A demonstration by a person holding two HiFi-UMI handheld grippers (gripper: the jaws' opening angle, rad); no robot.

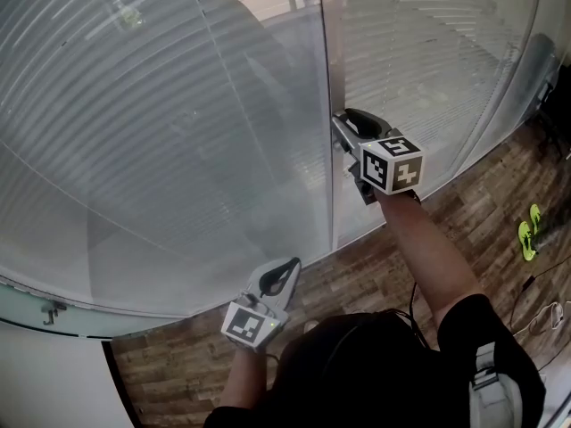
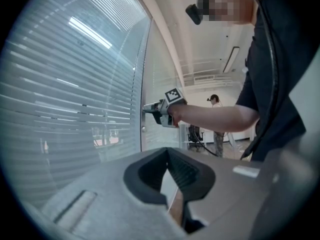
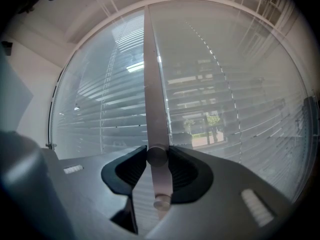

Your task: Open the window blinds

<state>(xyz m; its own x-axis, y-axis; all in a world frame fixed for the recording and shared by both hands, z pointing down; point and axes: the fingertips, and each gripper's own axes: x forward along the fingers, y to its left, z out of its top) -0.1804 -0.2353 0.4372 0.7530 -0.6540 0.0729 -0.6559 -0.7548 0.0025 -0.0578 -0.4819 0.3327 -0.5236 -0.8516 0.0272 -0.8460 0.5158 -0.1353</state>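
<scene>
My right tongs (image 1: 343, 132) clamp the round knob (image 3: 156, 155) on the post (image 1: 326, 78) between the blinds (image 1: 161, 114). My left tongs (image 1: 287, 270) sit closed, empty.

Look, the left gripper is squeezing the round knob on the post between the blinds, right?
Not quite: it is the right gripper that squeezes the round knob on the post between the blinds. The right gripper view shows its jaws pressed on the knob from both sides. The left gripper is down low, away from the post, and holds nothing.
</scene>
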